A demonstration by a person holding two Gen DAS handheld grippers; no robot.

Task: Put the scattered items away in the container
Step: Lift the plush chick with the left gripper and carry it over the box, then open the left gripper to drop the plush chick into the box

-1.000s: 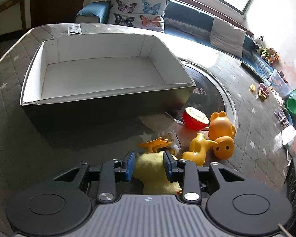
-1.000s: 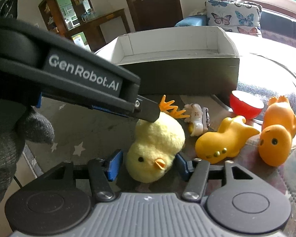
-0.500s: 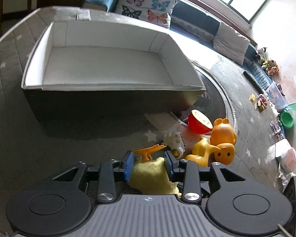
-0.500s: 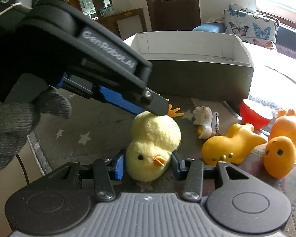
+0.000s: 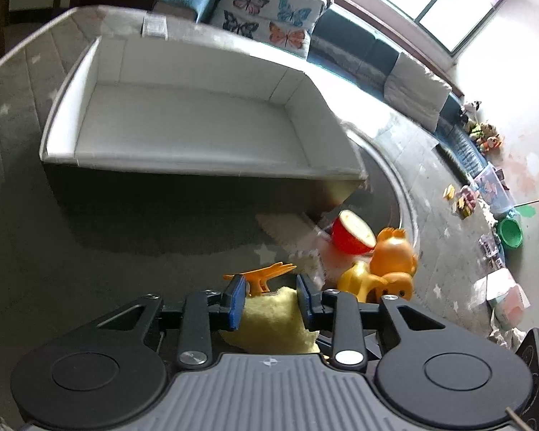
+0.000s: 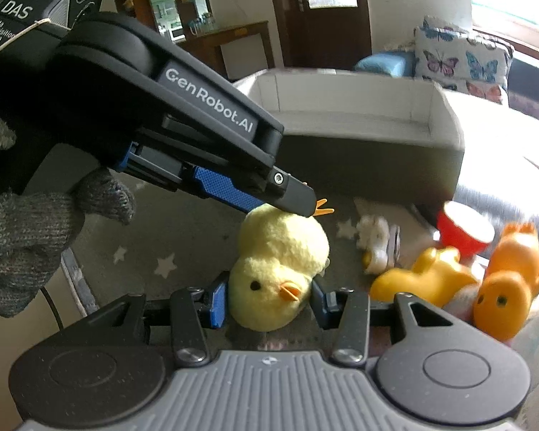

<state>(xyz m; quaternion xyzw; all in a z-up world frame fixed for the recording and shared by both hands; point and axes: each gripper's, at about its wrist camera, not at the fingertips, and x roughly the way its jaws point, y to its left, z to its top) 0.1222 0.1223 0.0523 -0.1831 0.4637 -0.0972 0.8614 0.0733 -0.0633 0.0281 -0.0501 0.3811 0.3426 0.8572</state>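
A yellow plush chick lies on the grey star-patterned mat in front of the container, a dark box with a white inside. My right gripper is shut on the chick's head, a blue pad against each side. My left gripper comes from the left and its jaws are closing on the chick's body near the orange feet, with plush filling the gap between the pads. In the right wrist view its finger lies over the chick's rear.
Right of the chick lie a small white toy, a yellow rubber toy, an orange rubber toy and a red bowl. A gloved hand holds the left gripper. A sofa with butterfly cushions stands behind the box.
The right jaws have narrowed onto the chick's head. Both views have rolled a little, and the left gripper's body now sits higher over the chick.
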